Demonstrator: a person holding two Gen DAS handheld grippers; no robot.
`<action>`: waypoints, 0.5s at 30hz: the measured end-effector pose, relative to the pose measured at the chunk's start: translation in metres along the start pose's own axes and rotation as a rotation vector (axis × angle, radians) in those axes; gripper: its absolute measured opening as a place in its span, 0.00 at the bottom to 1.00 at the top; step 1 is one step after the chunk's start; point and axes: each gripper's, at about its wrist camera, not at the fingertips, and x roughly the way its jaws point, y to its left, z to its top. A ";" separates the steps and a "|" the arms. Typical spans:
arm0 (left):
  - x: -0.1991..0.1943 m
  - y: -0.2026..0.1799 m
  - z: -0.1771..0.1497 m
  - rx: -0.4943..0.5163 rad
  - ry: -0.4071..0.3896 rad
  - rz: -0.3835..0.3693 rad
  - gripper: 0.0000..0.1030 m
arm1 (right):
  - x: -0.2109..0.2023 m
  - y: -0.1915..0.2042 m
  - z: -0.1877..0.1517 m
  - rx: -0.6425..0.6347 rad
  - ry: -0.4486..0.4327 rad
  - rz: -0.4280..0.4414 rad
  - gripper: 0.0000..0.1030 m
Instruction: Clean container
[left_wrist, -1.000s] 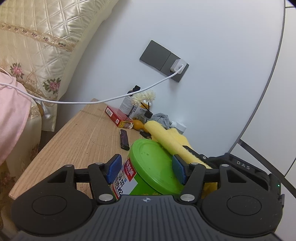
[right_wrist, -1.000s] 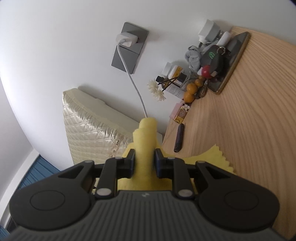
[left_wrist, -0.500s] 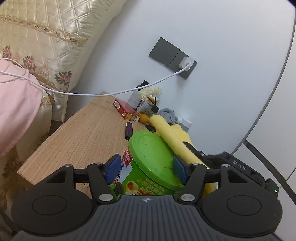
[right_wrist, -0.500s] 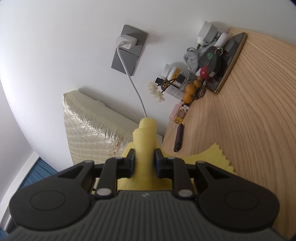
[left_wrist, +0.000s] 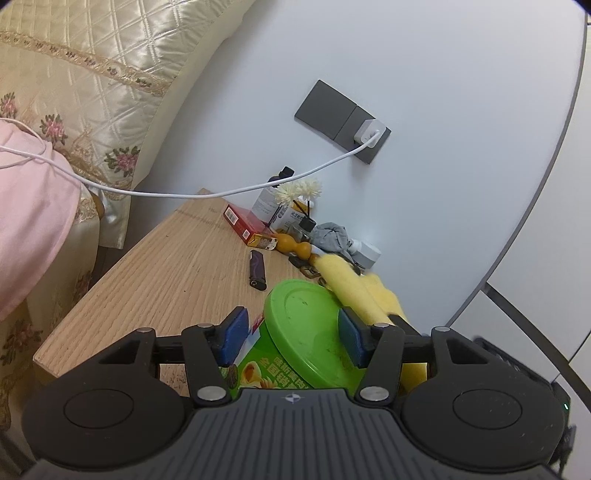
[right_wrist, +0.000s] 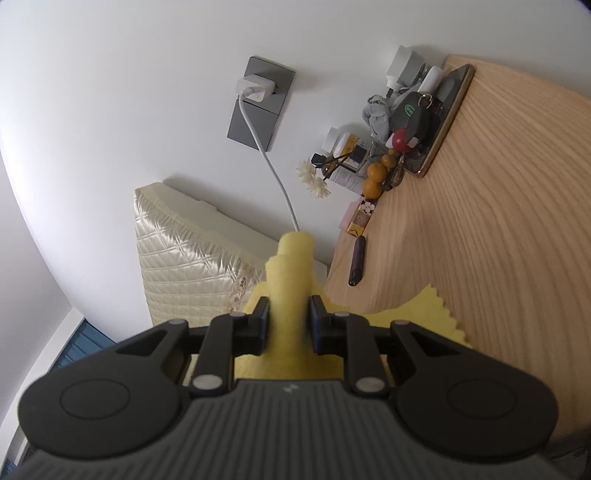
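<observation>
**Yellow cloth met the green lid**

Green plastic dominated the left wrist view: the round green-lidded snack container (left_wrist: 306, 332) sat tilted between the blue-padded fingers (left_wrist: 234, 334) of the left gripper (left_wrist: 291, 334), which were closed narrowly against its sides and held it above the near edge of the wooden tabletop (left_wrist: 166, 273). A rolled yellow microfibre cloth (left_wrist: 354, 291) lay against the far right rim of the lid, pinched by the right gripper (right_wrist: 286, 325), whose fingers were clamped tight on the roll, as the right wrist view showed.

Judging by this, the wiping step was in hand: cloth and lid were in contact, yet dark specks still dotted the lid's face. The next move probably called for dragging the roll across the lid from right to left while the left gripper kept the container steady, with enough pressure to lift the specks but not so much that the tilted container slipped from the pads.

Farther off on the tabletop lay a dark lighter (left_wrist: 257, 269), a red cigarette box (left_wrist: 245, 226), an orange gourd-shaped ornament (left_wrist: 293, 246) and a crumpled grey rag (left_wrist: 332, 236), all well apart from the work. A white charging cable (left_wrist: 236, 190) sagged from the grey wall socket (left_wrist: 343, 125) towards the bed on the left.
</observation>
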 end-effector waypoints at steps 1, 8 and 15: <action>0.000 0.000 0.000 0.003 -0.002 0.000 0.57 | 0.002 0.000 0.001 0.001 0.001 0.001 0.22; 0.000 -0.001 -0.001 0.013 -0.011 0.001 0.57 | 0.001 0.000 0.000 -0.006 0.000 -0.001 0.22; -0.001 -0.002 -0.002 0.032 -0.017 0.001 0.57 | 0.001 0.001 0.000 -0.013 0.000 -0.003 0.22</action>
